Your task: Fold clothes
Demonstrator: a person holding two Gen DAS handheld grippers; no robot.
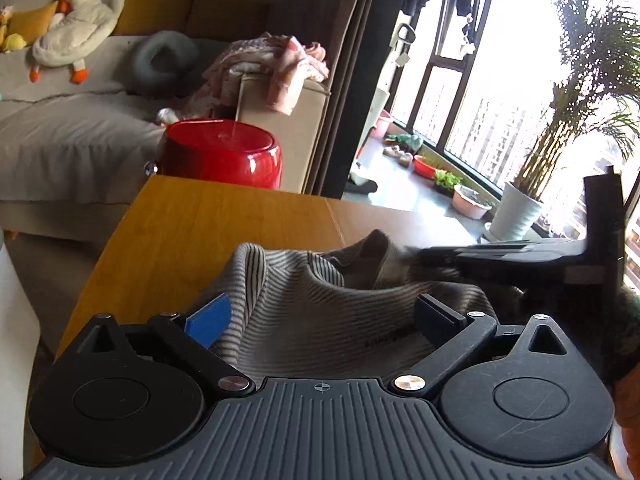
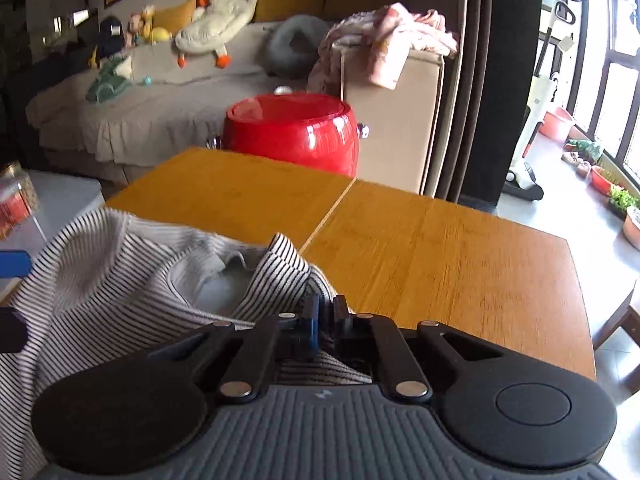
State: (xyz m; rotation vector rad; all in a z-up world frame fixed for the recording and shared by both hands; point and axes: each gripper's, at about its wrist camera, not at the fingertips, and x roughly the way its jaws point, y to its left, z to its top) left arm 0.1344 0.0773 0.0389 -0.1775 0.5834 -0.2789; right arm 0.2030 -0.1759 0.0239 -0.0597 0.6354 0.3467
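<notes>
A grey-and-black striped garment lies bunched on the wooden table. My left gripper is open, its fingers wide apart, and a raised fold of the cloth sits between them. In the right wrist view the striped garment spreads to the left, its neck opening facing up. My right gripper is shut on the garment's edge, with cloth pinched between the blue pad and the black finger. In the left wrist view the right gripper reaches in from the right and holds the cloth's far edge.
A red drum-shaped stool stands past the table's far edge, in front of a sofa with plush toys. A box draped with pink clothes is beside it. Potted plants line the window. Bare table spreads to the right.
</notes>
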